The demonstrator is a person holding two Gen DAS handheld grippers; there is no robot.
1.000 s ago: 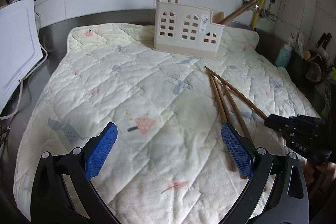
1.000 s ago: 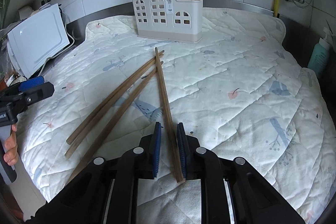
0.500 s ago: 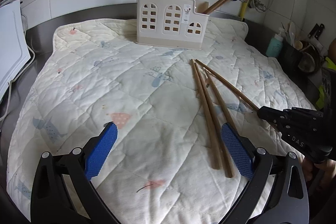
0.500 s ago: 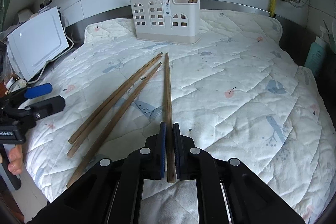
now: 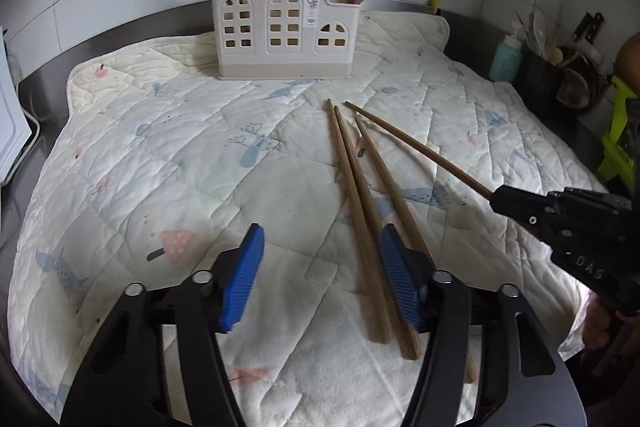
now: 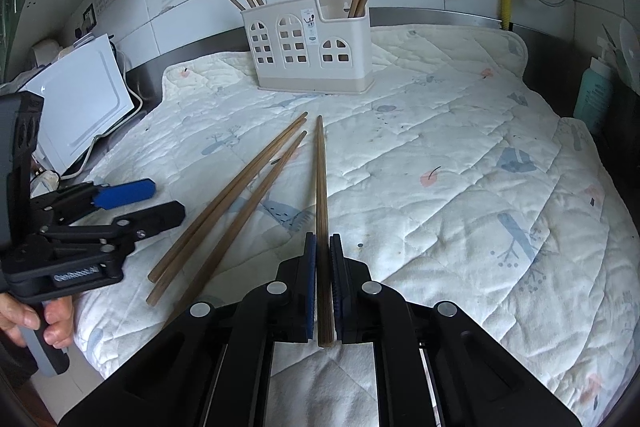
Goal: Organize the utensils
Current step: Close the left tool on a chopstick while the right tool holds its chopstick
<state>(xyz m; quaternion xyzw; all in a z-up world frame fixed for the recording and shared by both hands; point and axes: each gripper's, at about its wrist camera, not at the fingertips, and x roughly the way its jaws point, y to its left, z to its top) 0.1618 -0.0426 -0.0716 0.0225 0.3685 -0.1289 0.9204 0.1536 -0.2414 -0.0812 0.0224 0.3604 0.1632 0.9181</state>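
Quilted cream padding printed with small pastel motifs point(image 6: 460, 155) covers most of the steel counter, and at its far edge stands a cream plastic utensil caddy with arched window cut-outs point(image 6: 312, 55), already holding brown wooden chopsticks upright in its end compartments. Three loose brown wooden chopsticks point(image 5: 360, 195) lie in a narrow fan on the quilt nearer the camera, tips toward the caddy, thick ends toward the grippers. The left gripper point(image 5: 320, 275) hangs over those thick ends; its jaws have just been closing and stand part-way apart, with two sticks between the blue pads point(image 5: 394, 267) and the third passing under the right-hand pad, none yet pinched. The right gripper point(image 6: 323, 287) is clamped on a fourth brown wooden chopstick point(image 6: 322, 195) near its thick end, the stick running straight out toward the caddy, its tip apparently just above the quilt. Sticks like these are likely light, stiff and smooth, so they can roll or swivel in a two-pad pinch; a hold a little in from the thick end, square across the shaft, looks safest. The soft quilt should give under the pads.
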